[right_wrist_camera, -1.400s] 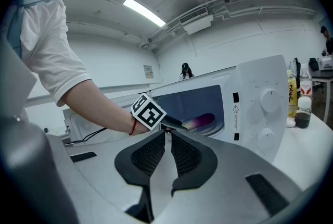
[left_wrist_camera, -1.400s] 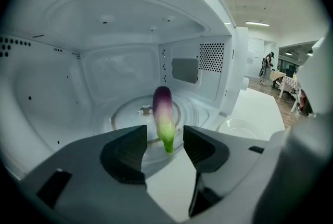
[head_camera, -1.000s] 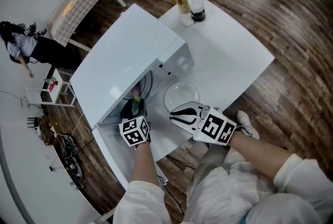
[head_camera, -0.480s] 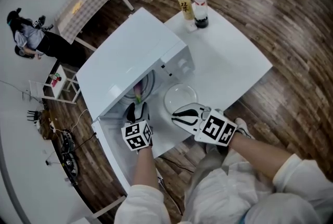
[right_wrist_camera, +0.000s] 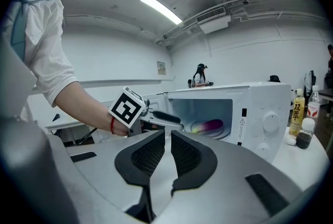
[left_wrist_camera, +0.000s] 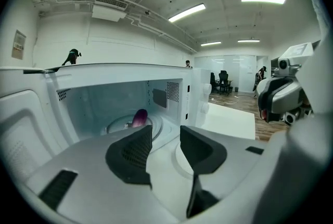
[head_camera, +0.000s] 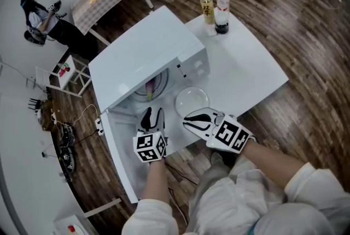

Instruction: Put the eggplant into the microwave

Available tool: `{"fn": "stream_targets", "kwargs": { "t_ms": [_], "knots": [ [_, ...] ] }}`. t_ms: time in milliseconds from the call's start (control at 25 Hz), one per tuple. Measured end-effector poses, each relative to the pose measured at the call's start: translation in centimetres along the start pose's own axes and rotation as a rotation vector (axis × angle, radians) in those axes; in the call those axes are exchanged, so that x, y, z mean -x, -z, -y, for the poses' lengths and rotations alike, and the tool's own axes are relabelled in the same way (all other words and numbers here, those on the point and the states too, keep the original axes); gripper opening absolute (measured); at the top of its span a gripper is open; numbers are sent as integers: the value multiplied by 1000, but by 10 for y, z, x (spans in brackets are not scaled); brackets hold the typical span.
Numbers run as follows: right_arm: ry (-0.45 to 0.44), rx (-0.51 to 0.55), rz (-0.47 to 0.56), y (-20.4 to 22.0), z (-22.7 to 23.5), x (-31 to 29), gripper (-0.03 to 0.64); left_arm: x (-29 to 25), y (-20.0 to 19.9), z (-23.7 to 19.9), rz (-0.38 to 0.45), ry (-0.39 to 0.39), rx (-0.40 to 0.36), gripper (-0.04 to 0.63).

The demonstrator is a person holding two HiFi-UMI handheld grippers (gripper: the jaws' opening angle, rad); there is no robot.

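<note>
Item 1: microwave door, swung open, lower left of the head view.

Item 2: left gripper, centre frame, just outside the cavity mouth. Its jaws are fairly wide and closing, with nothing between them.

Item 3: eggplant, on the turntable inside the microwave. It lies straight ahead of my left gripper and apart from it, and I judge its long axis runs into the cavity, end-on to those jaws.

Item 4: right gripper, right of centre. Its jaws are all but together and hold nothing. It sees the eggplant side-on.

Note: my left hand is nearer both eggplant and door.
</note>
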State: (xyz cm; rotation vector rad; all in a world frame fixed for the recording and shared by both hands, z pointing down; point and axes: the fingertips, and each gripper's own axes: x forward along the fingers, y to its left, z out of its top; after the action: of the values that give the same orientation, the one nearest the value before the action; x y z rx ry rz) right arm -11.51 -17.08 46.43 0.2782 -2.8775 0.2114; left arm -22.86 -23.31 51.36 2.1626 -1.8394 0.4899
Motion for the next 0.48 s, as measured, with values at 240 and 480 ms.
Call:
{"fn": "stream_targets", "kwargs": {
  "t_ms": [240,480],
  "knots": [
    [-27,18,9,-6,-5,7,44,25,-18,23,89,2,42,128],
    [-54,34,14,-9,-5,21,44,51,-41,53,193,13,71,43]
  ]
}}
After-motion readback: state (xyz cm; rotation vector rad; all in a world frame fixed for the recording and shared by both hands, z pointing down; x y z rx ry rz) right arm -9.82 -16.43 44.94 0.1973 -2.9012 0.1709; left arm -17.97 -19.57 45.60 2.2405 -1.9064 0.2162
